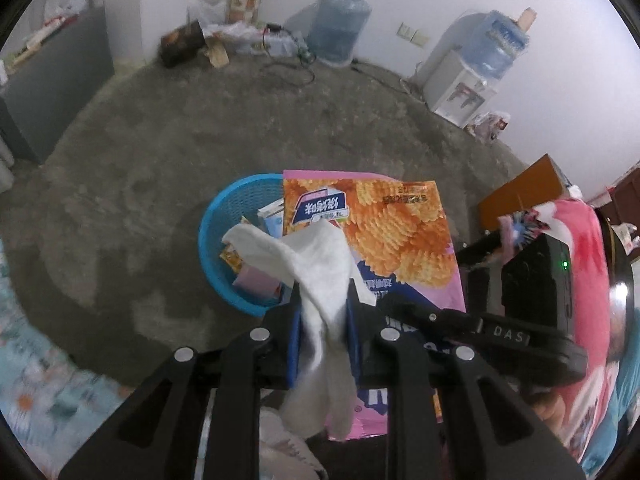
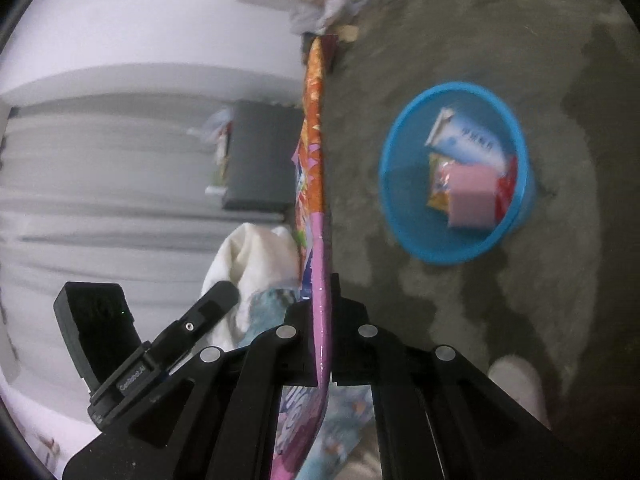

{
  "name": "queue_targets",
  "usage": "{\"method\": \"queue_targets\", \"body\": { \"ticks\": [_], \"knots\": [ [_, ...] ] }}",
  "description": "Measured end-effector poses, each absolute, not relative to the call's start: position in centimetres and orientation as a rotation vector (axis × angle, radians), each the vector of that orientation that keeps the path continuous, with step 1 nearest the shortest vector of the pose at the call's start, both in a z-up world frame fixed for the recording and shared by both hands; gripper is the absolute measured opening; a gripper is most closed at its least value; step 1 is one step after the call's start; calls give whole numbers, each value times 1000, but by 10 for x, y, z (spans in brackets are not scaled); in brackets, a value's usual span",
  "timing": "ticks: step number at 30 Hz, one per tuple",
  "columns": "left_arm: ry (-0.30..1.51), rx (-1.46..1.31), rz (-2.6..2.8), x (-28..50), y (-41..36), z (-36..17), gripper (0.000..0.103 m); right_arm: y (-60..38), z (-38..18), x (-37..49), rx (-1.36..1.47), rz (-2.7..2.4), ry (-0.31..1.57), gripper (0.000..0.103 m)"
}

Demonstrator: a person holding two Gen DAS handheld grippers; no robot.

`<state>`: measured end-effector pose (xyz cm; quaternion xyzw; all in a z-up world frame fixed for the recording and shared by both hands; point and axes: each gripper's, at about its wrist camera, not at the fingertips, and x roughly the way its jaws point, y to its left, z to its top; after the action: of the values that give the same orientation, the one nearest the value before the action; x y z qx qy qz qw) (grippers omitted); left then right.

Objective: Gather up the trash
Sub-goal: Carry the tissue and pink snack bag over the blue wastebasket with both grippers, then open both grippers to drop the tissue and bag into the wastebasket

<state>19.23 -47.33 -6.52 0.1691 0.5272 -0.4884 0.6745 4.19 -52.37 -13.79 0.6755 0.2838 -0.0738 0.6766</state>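
Observation:
My left gripper is shut on a crumpled white tissue, which hangs just above the near rim of a blue plastic basket on the concrete floor. My right gripper is shut on the bottom edge of a large pink and orange snack bag, seen edge-on; in the left wrist view the snack bag stands upright beside the tissue, covering the basket's right side. The basket holds a white-blue packet, a pink packet and an orange wrapper.
A water jug and cables lie by the far wall. A water dispenser and a brown cardboard box stand to the right, a dark cabinet to the left. A person's pale shoe is near the basket.

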Motion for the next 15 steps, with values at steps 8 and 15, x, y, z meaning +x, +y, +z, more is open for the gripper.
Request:
{"method": "queue_targets", "body": {
  "ticks": [8, 15],
  "knots": [
    [1205, 437, -991, 220, -536, -121, 70, -579, -217, 77, 1473, -362, 755, 51],
    [1255, 412, -976, 224, -528, -125, 72, -586, -256, 60, 1367, -587, 905, 52]
  ]
}}
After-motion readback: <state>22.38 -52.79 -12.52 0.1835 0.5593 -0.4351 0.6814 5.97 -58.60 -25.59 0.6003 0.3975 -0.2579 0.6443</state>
